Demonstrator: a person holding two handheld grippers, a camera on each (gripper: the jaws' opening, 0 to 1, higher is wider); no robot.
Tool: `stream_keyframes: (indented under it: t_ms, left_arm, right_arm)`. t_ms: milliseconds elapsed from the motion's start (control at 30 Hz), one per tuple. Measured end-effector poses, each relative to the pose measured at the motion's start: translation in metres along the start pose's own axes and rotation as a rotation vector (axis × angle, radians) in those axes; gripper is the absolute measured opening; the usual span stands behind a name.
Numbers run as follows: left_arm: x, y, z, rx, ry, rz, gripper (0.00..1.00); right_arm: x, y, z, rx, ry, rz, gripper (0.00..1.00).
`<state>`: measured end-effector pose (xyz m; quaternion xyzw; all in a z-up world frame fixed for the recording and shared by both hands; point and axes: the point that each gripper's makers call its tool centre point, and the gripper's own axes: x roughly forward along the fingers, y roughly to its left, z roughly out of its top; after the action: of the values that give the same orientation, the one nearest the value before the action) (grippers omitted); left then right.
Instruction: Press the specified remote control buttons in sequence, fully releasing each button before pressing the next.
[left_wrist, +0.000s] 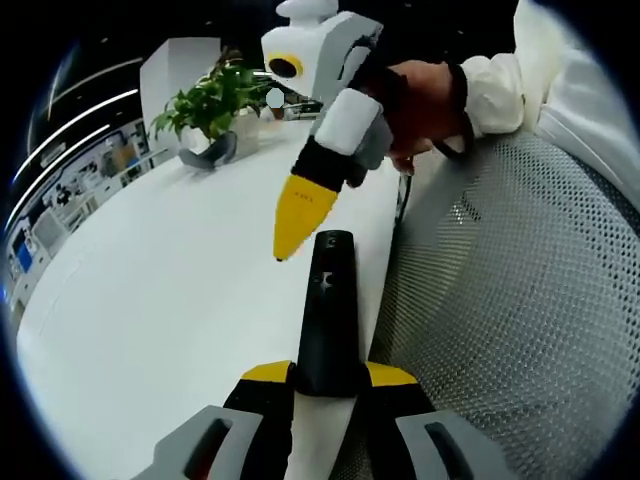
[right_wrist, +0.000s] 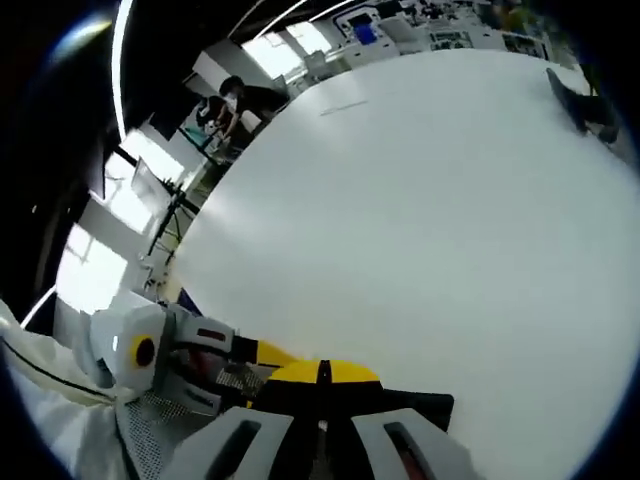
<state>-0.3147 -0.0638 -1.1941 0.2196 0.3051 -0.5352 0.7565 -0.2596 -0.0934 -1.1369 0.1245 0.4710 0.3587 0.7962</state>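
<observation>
left gripper (left_wrist: 328, 375): yellow-tipped jaws clamped on the near end of the black remote control (left_wrist: 328, 310), which points away over the edge of the white table (left_wrist: 170, 300), beside a grey mesh chair back (left_wrist: 520, 300). right gripper (left_wrist: 300, 215): jaws pressed together into one yellow tip, hovering just above the remote's far end; contact cannot be told. a hand (left_wrist: 425, 105) in a white sleeve holds it. farther back, a potted plant (left_wrist: 210, 110) stands on the table.
</observation>
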Motion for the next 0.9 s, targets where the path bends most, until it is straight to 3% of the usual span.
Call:
stream_keyframes:
  t_ms: [133,233,333,433,467,533,600,767,900]
  left_arm:
    - [0.0,0.0,0.001,0.001,0.0,0.0,0.25]
    - [0.0,-0.001,0.001,0.001,0.001,0.0,0.25]
    - [0.0,-0.001,0.001,0.002,0.001,0.0,0.25]
    - [0.0,-0.001,0.001,0.001,0.001,0.0,0.25]
    - [-0.001,-0.001,0.001,0.001,0.001,0.0,0.25]
    - [-0.001,-0.001,0.001,0.002,0.002,0.001,0.25]
    - [0.0,-0.001,0.001,0.004,0.003,0.001,0.25]
    - [0.0,-0.002,0.0,0.003,0.002,0.002,0.25]
    - [0.0,-0.002,0.0,0.001,0.001,0.004,0.25]
  right_arm:
    - [-0.023,0.002,0.026,-0.09,-0.163,-0.053,0.0]
    - [-0.04,0.007,0.039,-0.152,-0.249,-0.09,0.0]
    - [-0.052,0.003,0.041,-0.201,-0.294,-0.157,0.04]
    - [-0.06,0.003,0.04,-0.202,-0.298,-0.168,0.07]
    - [-0.065,0.0,0.043,-0.227,-0.33,-0.2,0.09]
    - [-0.072,-0.003,0.041,-0.264,-0.358,-0.239,0.17]
    - [-0.076,-0.006,0.04,-0.268,-0.387,-0.256,0.31]
    - [-0.097,-0.01,0.062,-0.295,-0.558,-0.324,0.6]
    - [-0.102,-0.015,0.062,-0.282,-0.576,-0.351,0.77]
